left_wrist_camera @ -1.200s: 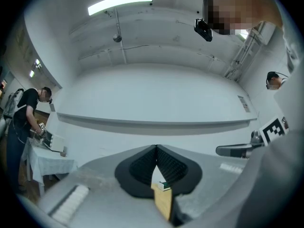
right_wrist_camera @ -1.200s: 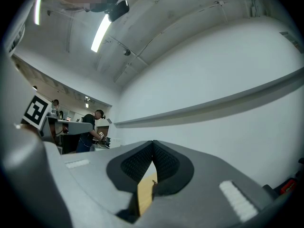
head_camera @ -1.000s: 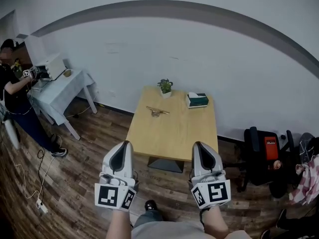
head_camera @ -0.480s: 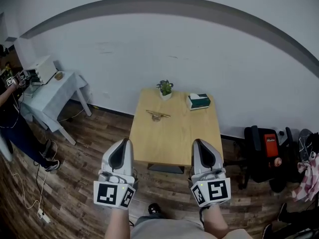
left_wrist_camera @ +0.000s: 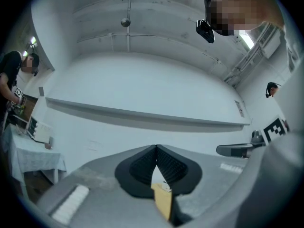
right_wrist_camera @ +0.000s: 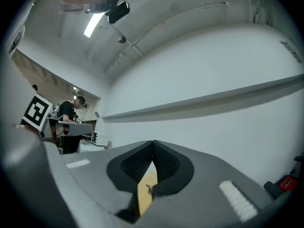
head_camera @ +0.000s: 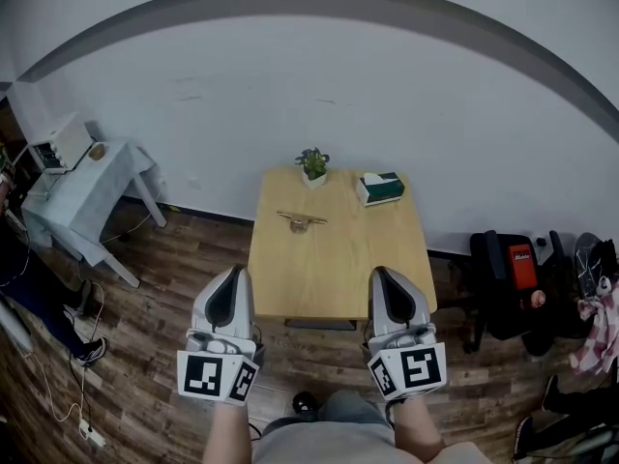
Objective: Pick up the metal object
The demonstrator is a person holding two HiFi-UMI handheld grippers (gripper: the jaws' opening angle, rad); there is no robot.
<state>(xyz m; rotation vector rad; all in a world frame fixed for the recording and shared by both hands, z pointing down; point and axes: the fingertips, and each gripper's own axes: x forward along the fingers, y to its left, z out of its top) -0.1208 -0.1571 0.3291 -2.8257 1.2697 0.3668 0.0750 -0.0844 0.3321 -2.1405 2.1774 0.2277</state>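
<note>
The metal object (head_camera: 301, 219), a slim brass-coloured piece, lies on the far left part of the light wooden table (head_camera: 338, 259). My left gripper (head_camera: 236, 274) and right gripper (head_camera: 380, 273) hover side by side over the floor, short of the table's near edge. Both are shut with nothing between the jaws. In the left gripper view the left gripper (left_wrist_camera: 156, 148) has its pads meeting at the tips, with a strip of table (left_wrist_camera: 164, 204) below. The right gripper (right_wrist_camera: 153, 144) looks the same, and the metal object (right_wrist_camera: 149, 188) peeks through beneath its pads.
A small potted plant (head_camera: 312, 163) and a green tissue box (head_camera: 381, 188) stand at the table's far edge by the white wall. At the left are a white-clothed side table (head_camera: 87, 187) and a person (head_camera: 24, 278). A black chair (head_camera: 508, 283) stands at the right.
The view has swung a little to the right, so the side table and the person have slid toward the left edge. Both grippers keep their pose, still shut.
</note>
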